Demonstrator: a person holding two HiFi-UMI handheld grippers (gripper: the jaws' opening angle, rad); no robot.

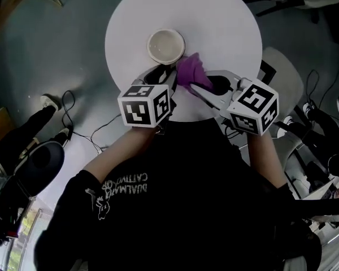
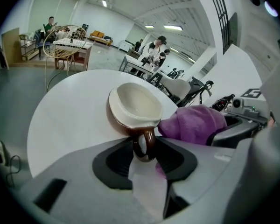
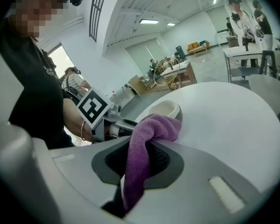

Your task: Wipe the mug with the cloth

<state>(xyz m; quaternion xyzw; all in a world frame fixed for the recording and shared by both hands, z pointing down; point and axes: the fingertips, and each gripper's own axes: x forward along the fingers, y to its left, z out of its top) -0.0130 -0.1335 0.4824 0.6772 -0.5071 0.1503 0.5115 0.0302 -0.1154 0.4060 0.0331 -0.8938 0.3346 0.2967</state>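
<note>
The mug (image 1: 165, 45) stands upright on the round white worktop (image 1: 226, 21), straight ahead of the left hand-held gripper (image 2: 144, 149), whose jaws are closed on the brown handle (image 2: 144, 143), one pad against each side of the loop. The cream bowl of the mug sits just beyond the jaw tips, mouth up and empty as far as can be seen. The right hand-held gripper (image 3: 142, 148) pinches the purple cloth (image 3: 154, 125); the cloth runs up between its pads and folds over in a soft bunch past the tips, touching or just beside the mug's near flank.

The mug looks ceramic: stiff, fairly heavy for its size, glazed and so likely slippery, and it would chip if tipped onto the worktop. The handle is the sensible hold, since it stops the mug turning under the wipe, though a grip on so thin a loop could let the body swing. The cloth is light and limp, so it will need pressing against the wall to rub rather than slide
</note>
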